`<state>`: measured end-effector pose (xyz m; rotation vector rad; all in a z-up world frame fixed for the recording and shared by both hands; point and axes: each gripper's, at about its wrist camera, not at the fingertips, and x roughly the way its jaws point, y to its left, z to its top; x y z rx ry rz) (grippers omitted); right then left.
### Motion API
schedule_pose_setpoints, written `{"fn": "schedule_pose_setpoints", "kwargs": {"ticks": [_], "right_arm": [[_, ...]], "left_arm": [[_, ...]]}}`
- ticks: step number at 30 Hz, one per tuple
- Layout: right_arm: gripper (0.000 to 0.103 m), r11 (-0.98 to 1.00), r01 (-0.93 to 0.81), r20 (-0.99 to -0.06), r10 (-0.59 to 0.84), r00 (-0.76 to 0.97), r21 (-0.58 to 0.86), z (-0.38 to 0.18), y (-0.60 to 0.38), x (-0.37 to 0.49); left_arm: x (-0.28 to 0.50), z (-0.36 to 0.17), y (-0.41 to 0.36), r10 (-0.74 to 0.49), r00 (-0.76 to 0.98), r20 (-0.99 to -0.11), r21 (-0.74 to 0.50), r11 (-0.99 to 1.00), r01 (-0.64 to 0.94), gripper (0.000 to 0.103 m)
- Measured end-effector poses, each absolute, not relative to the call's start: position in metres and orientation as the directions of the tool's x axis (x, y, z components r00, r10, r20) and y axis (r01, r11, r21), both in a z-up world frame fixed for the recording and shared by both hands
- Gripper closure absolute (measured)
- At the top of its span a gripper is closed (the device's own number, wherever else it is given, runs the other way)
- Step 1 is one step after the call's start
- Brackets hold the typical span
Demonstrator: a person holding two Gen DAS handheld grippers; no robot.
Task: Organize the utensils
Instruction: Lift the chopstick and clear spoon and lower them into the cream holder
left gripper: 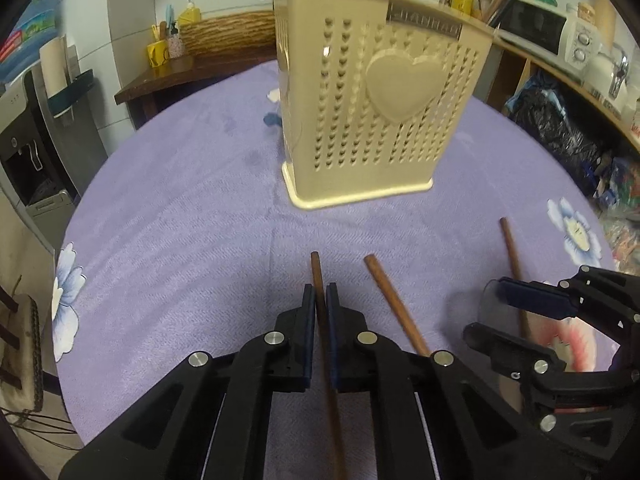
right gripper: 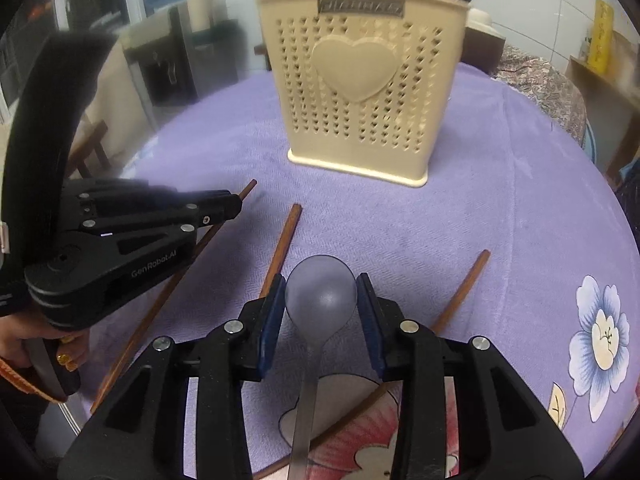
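Here, my left gripper (left gripper: 320, 300) is clenched on a thin brown chopstick (left gripper: 316, 272), pads pinching it near its far end, so most of the stick trails back beneath the tool. My right gripper (right gripper: 321, 304) is released, its blue pads standing either side of a metal spoon (right gripper: 321, 292) whose bowl points to twelve o'clock and whose flat handle runs back to six; I cannot tell whether the pads touch the bowl. The cream utensil holder (right gripper: 360, 92), perforated, with a raised heart on its face, stands upright at twelve o'clock on the purple tablecloth (right gripper: 500, 220), well apart from both tools. Two more chopsticks lie loose on the cloth, one at eleven o'clock (right gripper: 286, 236) and one at two o'clock (right gripper: 466, 284) of the spoon. I judge the chopsticks light, stiff and prone to pivot when gripped near an end; the spoon looks smooth and slippery, so the narrow neck seems a surer hold than the rounded bowl.
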<state>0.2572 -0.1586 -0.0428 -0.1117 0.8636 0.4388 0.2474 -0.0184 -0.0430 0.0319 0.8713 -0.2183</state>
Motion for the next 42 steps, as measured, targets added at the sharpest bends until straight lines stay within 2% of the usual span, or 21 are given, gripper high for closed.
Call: {"fn": "schedule_pose_setpoints", "kwargs": {"ticks": [10,16,32,42], "right_arm": [[0.066,0.91,-0.37,-0.579,0.408,0.707,0.189,0.028,-0.218,0.197],[0.066,0.911,-0.347,-0.52,0.412,0.748,0.222,0.051,-0.244,0.171],[0.066,0.898,-0.39,-0.507,0.438,0.742,0.204,0.058,-0.24,0.165],[0.066,0.892,-0.429,-0.505,0.439,0.744,0.144,0.069,-0.218,0.185]], "left_arm": [[0.182,0.041,-0.003,-0.284,0.779,-0.559,-0.137,0.958,0.251,0.097],[0.155,0.065,0.004,-0.312,0.811,-0.495,-0.148,0.95,0.275,0.097],[0.144,0.079,0.017,-0.362,0.816,-0.45,-0.188,0.932,0.31,0.097],[0.168,0.12,0.055,-0.395,0.831,-0.391,-0.231,0.916,0.327,0.097]]}}
